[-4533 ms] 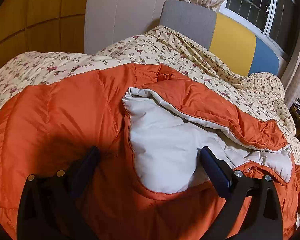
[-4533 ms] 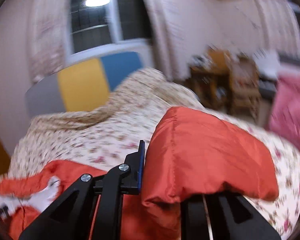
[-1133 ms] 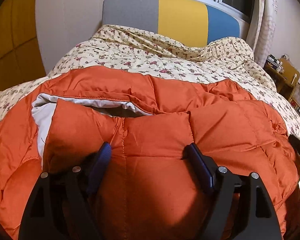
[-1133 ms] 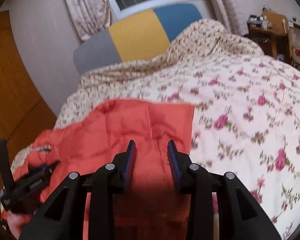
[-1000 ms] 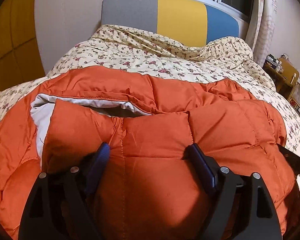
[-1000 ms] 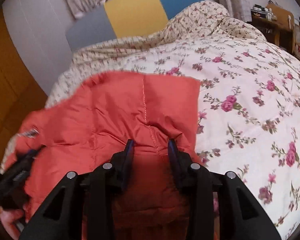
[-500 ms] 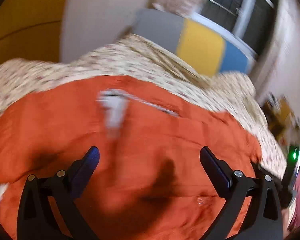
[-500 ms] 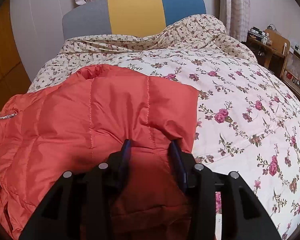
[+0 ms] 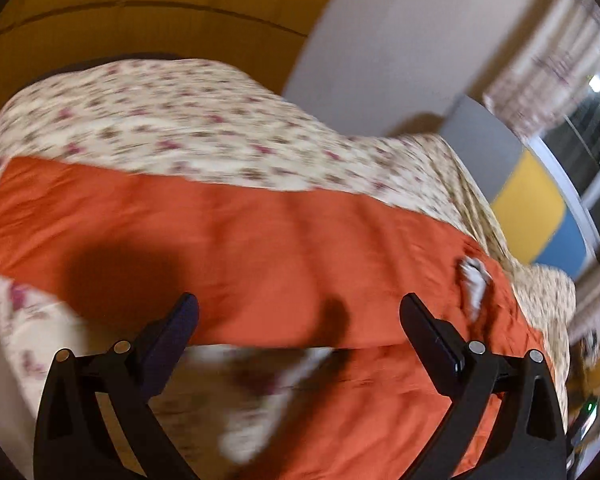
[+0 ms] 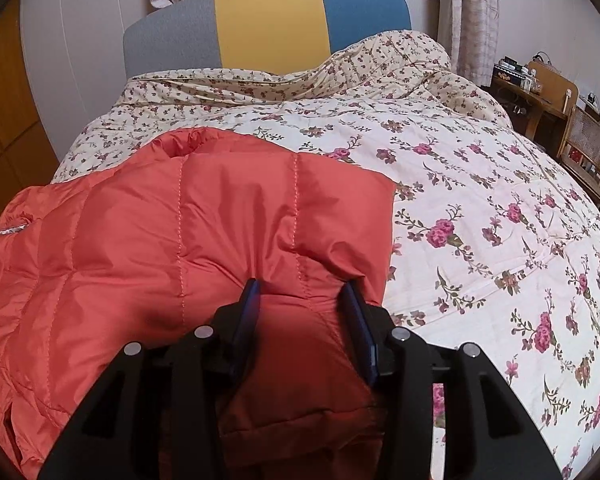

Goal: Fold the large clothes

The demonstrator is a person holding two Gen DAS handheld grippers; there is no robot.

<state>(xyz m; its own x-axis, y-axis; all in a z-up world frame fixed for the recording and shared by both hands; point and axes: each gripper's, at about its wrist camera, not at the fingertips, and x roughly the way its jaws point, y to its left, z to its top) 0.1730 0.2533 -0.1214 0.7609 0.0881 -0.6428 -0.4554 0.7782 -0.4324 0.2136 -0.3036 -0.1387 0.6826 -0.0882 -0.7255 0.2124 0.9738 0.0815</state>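
Your right tool [image 10: 302,292] pinches a puffy fold of the orange quilted down jacket [image 10: 160,232], w/ the rest lying on the flowery bed cover [image 10: 480,200], prob. to pin it. Your left tool [image 9: 296,320] is wide open, holding nothing.

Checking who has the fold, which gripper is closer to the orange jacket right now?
Right. The right gripper pinches the orange jacket between its fingers; the left gripper hangs open above it, touching nothing.
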